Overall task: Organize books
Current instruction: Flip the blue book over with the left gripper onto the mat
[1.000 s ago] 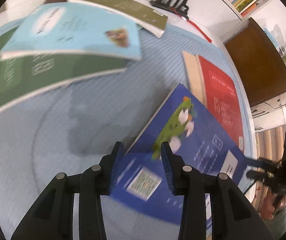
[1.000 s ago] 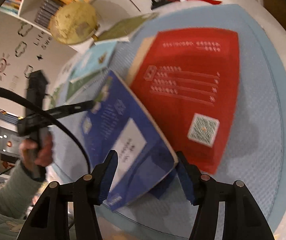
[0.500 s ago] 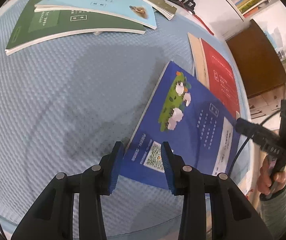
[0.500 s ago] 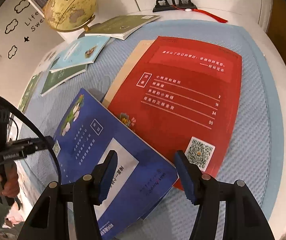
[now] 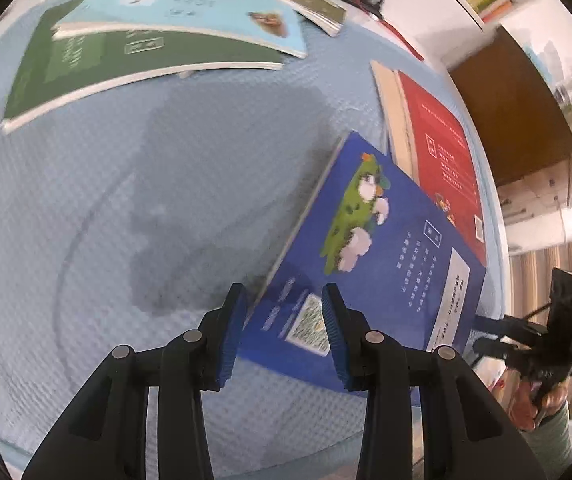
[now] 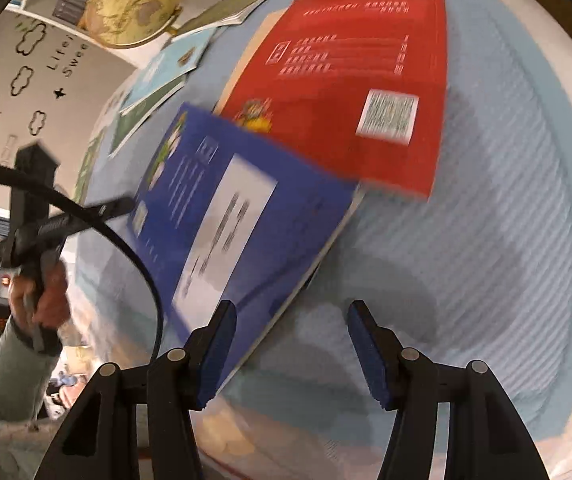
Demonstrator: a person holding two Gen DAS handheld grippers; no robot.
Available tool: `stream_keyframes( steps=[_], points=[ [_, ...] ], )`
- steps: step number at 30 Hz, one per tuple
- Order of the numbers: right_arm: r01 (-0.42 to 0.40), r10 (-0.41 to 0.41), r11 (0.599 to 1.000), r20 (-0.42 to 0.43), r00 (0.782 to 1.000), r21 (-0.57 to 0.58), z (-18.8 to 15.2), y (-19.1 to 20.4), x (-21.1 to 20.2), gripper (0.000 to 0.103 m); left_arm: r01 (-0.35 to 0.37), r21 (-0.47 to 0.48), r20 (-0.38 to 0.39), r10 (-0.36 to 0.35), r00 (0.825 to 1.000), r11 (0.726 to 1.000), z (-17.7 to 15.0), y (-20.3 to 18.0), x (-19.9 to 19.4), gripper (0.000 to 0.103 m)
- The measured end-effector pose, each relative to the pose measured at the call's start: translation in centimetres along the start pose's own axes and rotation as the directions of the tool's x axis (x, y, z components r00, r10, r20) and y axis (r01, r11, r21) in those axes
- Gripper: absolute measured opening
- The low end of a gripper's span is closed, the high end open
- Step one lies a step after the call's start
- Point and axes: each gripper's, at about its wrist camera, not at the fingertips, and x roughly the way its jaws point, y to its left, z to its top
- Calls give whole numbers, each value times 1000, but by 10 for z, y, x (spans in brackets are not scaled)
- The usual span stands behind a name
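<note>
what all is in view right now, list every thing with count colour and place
blue book: 1, blue with green picture, near edge of mat, overlapping the red book
red book: 1, red, on a tan book
tan book: 1, tan, under the red book
light blue book: 1, far side, atop the green book
green book: 1, dark green, far left
olive book: 1, olive, far edge
mat: 1, pale blue, covering the table
globe: 1, yellowish, beyond the mat
left gripper: black, blue pads, jaws apart over the blue book's corner
right gripper: black, blue pads, jaws apart at the blue book's edge
</note>
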Motion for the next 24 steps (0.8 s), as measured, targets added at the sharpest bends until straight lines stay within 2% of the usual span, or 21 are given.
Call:
stream_keyframes(
  steps=[3, 6, 9, 12, 15, 18, 20, 22, 24],
  points=[
    [-46, 43, 997, 48, 998, 55, -8, -3, 0, 58, -39, 59, -17, 40, 999, 998, 1, -11, 6, 35],
    [-56, 49, 996, 95, 994, 74, -17, 0, 1, 58, -2, 97, -47, 6, 999, 995, -3, -17, 8, 35],
    [-61, 46, 993, 148, 988, 102, -27, 2, -1, 58, 2, 159, -55, 6, 998, 987, -11, -25, 9, 35],
    [-96, 62, 981, 201, 978, 167, -33, 0, -3, 58, 11, 195, -54, -1, 999, 981, -17, -27, 8, 35],
    [-166, 114, 960, 228, 967, 223, -41, 2, -8, 58, 25, 209, -63, -12, 998, 978, -19, -24, 6, 35],
    [-261, 186, 941, 317, 930, 214, -48, 19, -35, 58, 81, 204, -101, -62, 993, 976, -15, -14, 3, 36],
    [-327, 243, 928, 374, 895, 180, -46, 36, -59, 58, 163, 143, -139, -143, 980, 976, -10, 1, 2, 36],
    [-349, 270, 927, 402, 875, 138, -37, 59, -75, 57, 216, 91, -157, -201, 967, 972, -6, 12, -1, 35],
    [-339, 278, 938, 416, 866, 79, -21, 92, -88, 57, 238, 72, -149, -225, 963, 969, -3, 22, -9, 35]
  ],
)
